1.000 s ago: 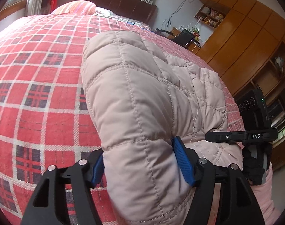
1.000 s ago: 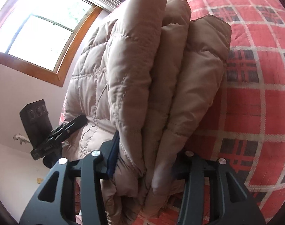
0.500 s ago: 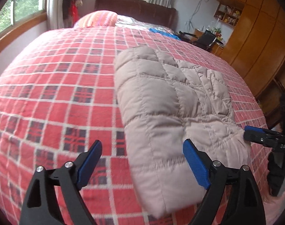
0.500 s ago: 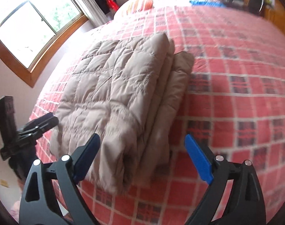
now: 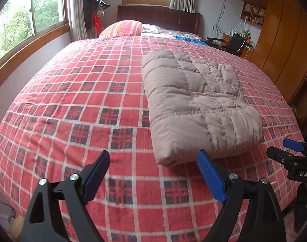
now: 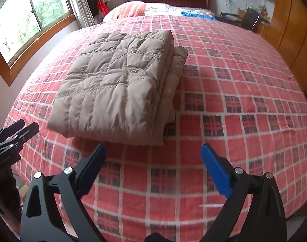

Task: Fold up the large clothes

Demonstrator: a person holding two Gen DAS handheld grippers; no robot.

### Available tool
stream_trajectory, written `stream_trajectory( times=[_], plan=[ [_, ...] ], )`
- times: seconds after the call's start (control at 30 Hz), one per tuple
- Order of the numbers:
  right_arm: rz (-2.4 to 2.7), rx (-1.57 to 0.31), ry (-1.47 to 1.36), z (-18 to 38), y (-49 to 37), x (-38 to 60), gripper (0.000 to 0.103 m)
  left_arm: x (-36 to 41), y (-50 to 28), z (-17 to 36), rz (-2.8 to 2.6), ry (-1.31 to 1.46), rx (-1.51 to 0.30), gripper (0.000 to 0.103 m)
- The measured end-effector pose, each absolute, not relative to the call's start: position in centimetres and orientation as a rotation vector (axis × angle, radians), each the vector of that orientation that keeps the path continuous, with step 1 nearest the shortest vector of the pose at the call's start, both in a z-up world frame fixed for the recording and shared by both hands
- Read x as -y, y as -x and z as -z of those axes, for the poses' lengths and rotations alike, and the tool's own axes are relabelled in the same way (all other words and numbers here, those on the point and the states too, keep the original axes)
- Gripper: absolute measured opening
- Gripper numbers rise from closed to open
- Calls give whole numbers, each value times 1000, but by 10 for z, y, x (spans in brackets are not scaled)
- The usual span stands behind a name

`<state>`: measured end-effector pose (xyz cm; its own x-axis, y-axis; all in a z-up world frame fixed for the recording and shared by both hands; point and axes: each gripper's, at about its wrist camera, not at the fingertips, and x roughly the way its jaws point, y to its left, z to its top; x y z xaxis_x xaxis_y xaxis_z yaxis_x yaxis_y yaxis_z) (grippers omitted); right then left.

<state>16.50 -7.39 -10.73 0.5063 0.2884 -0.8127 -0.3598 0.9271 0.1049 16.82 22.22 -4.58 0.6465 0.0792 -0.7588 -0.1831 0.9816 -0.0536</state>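
Beige quilted coat (image 5: 195,102), folded, flat on the plaid bed (image 5: 76,104). Left gripper (image 5: 153,175) and right gripper (image 6: 153,167): fingers spread, empty, just short of the coat.

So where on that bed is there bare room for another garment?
Bare plaid bedspread runs between the folded quilted jacket and the window-side edge, and also, in the right wrist view, from the jacket toward the wardrobe. The head end is crowded: striped pillow, blue cloth.

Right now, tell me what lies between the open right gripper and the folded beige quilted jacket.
Only bare red plaid bedspread separates the right gripper from the folded beige quilted jacket, shown in the right wrist view.
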Motion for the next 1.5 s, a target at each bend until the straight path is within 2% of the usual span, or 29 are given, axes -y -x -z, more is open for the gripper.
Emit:
stream_trajectory(
  times=[0.63,1.5],
  plan=[
    [-277,-835,99,84,-95,85,95,-198,-102,22,-253,77,-759,88],
    [-240,-836,88,87,-87,83,95,-192,-92,24,-275,50,-750,88]
  ],
)
